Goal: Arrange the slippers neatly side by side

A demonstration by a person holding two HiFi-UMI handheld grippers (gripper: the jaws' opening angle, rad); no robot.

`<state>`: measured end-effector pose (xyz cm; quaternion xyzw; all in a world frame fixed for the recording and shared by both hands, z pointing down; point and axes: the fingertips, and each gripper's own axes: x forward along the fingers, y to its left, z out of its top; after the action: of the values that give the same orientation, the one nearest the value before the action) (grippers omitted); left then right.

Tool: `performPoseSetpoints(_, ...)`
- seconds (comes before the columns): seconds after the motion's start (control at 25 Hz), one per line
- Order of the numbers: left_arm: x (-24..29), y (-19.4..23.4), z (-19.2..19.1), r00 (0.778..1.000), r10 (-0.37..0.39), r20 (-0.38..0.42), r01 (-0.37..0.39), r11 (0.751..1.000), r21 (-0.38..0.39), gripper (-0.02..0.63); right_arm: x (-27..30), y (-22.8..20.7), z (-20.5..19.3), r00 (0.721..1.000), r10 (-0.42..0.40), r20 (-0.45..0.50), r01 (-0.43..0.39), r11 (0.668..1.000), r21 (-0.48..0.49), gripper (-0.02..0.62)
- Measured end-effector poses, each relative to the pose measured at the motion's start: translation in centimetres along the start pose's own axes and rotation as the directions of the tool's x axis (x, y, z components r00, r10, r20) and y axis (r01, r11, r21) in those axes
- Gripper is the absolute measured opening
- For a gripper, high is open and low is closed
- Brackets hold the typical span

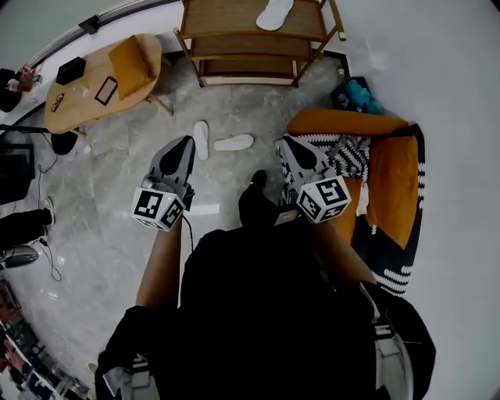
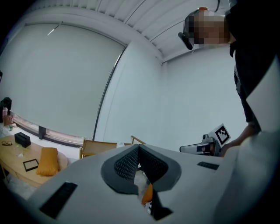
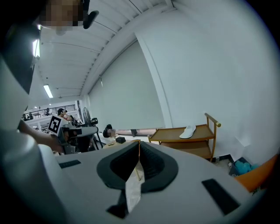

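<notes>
**Reach stage: nothing gripped yet**

Holds left gripper [image 1: 184,145] and right gripper [image 1: 291,148] over the floor, jaws pressed together, empty. Shows first slipper [image 1: 201,139] and second slipper [image 1: 233,143] on the floor between the tool tips, nearer the left, lying at an angle. Leaves third slipper [image 1: 275,13] on wooden cart [image 1: 234,33] beyond. Probably calls next for opening and lowering.

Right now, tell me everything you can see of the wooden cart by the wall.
The wooden cart is light brown, an open frame of stacked flat shelves on slim posts, with a raised rail at one end. It stands upright on the grey floor, close to the white wall. One white slipper lies on its top shelf.
</notes>
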<state>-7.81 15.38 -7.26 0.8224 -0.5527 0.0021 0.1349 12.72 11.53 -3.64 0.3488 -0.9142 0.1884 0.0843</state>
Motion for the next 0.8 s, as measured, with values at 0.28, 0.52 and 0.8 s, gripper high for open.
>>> performPoseSetpoints(0.28,6.9,5.4,-3.2,0.992,0.066,-0.104,-0.07,0.997,-0.03,0.017,7.8,-6.6,-2.4,0.996,0.043,-0.081,-0.034,0.994,0.107,0.034)
performPoseSetpoints(0.52,9.4,12.5,-9.2,0.974,0.099,-0.203,-0.114,0.991,-0.066,0.017,14.6,-8.7,-9.0,0.981,0.078,-0.177,-0.025,0.958,0.285,0.034)
performPoseSetpoints(0.8,12.8,22.9,-20.6,0.941,0.068,-0.33,-0.107,0.989,-0.099,0.017,22.4,-9.9,-20.8,0.97,0.008,-0.242,0.126,0.837,0.532,0.034)
